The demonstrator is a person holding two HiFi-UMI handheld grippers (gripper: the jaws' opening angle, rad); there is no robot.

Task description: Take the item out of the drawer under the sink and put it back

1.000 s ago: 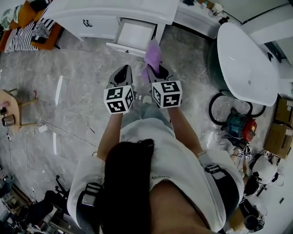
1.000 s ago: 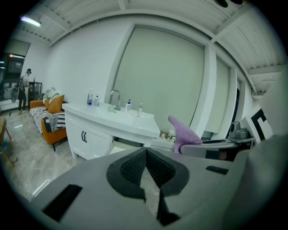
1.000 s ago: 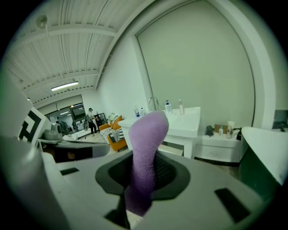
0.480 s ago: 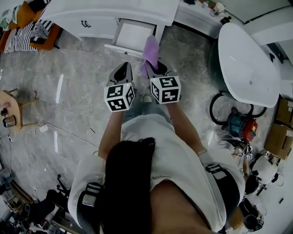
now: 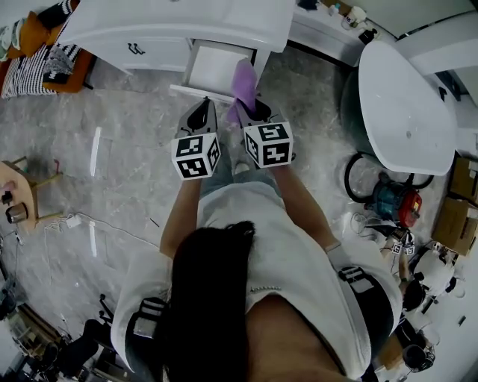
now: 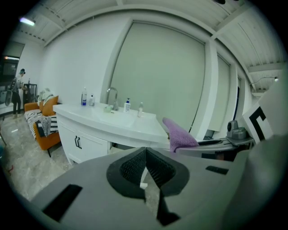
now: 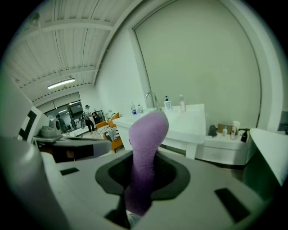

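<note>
well, nearest you, low in the middle of the head view, your two arms reach up the frame with the marker cubes side by side. your left gripper [image 5: 202,108] sits just left of centre. its own view shows the jaws pressed together with nothing between them, so it carries nothing. your right gripper [image 5: 252,108] sits just beside it, right of centre. its jaws are clamped on the purple cloth [image 5: 244,78], which stands up out of them and flops forward. in the right gripper view the cloth fills the middle of the frame, rising from between the pads

further up the head view, at upper middle, the drawer [image 5: 214,67] stands pulled out of the white cabinet [image 5: 149,51], and what shows of its inside looks bare. the tip of the cloth overlaps the drawer's right front corner in the picture, but the cloth is in the air, not yet inside. beyond that, the sink counter [image 5: 187,15] runs along the top edge

as i judge it, the first half is done: the item is out and in your right grip. what is left is to carry it over the open drawer, lower it in and part the jaws. whether you then shut the drawer, the task does not say
</note>
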